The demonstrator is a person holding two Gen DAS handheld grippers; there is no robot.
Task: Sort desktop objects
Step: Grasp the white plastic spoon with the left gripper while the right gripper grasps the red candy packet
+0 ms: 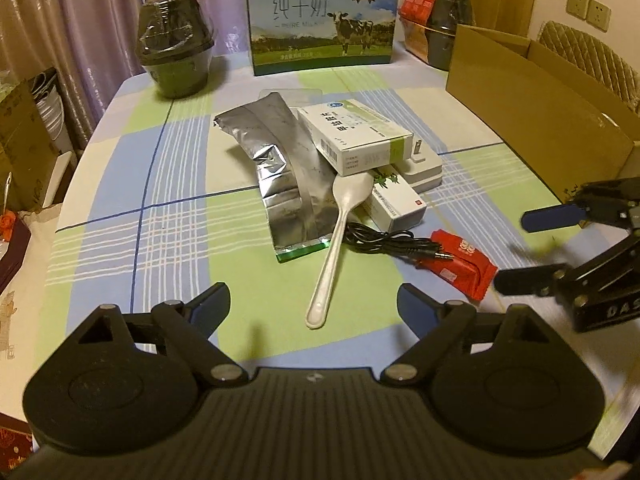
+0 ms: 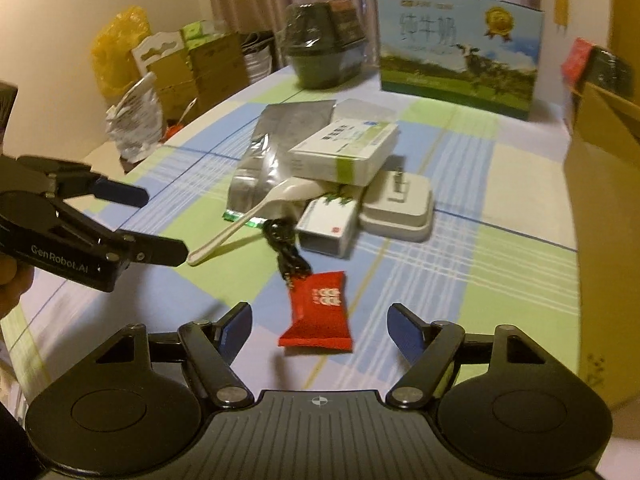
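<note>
— Red wrapper first: that snack packet (image 2: pixel 318 312) lies flat on the checked tablecloth (image 1: pixel 120 208), right in front of the right gripper (image 2: pixel 320 330). Jaws apart, nothing pinched, the packet lying ahead of the blue fingertips (image 2: pixel 404 330).

— And the left one?

— Left gripper (image 1: pixel 314 304) is spread wide too, empty, lined up on the handle end of the white plastic spoon (image 1: pixel 334 248). Neither tool touches anything yet, as far as I can see.

— So which step is this?

— Looks like the approach, both tools hovering over the near edge of the heap. Nothing looks sorted yet.

— What's behind the spoon?

— Black cable (image 1: pixel 384 242) coiled between spoon and packet, its plug lying on the wrapper's corner. Then the silver foil pouch (image 1: pixel 276 168), with the spoon's bowl resting against it. A small green-and-white carton (image 1: pixel 394 204) sits beside it, a bigger white medicine box (image 1: pixel 354 136) stacked on top, and a white charger block (image 1: pixel 422 166) underneath at the right.

— Where would it all go?

— My guess is the open cardboard box (image 1: pixel 540 120) at the right edge of the table. Farther back stand a milk carton case (image 1: pixel 320 24) and wrapped dark bowls (image 1: pixel 174 48).

— Next move?

— Each tool needs to come down around its item and close squarely; that cable plug may drag along with the packet.
</note>
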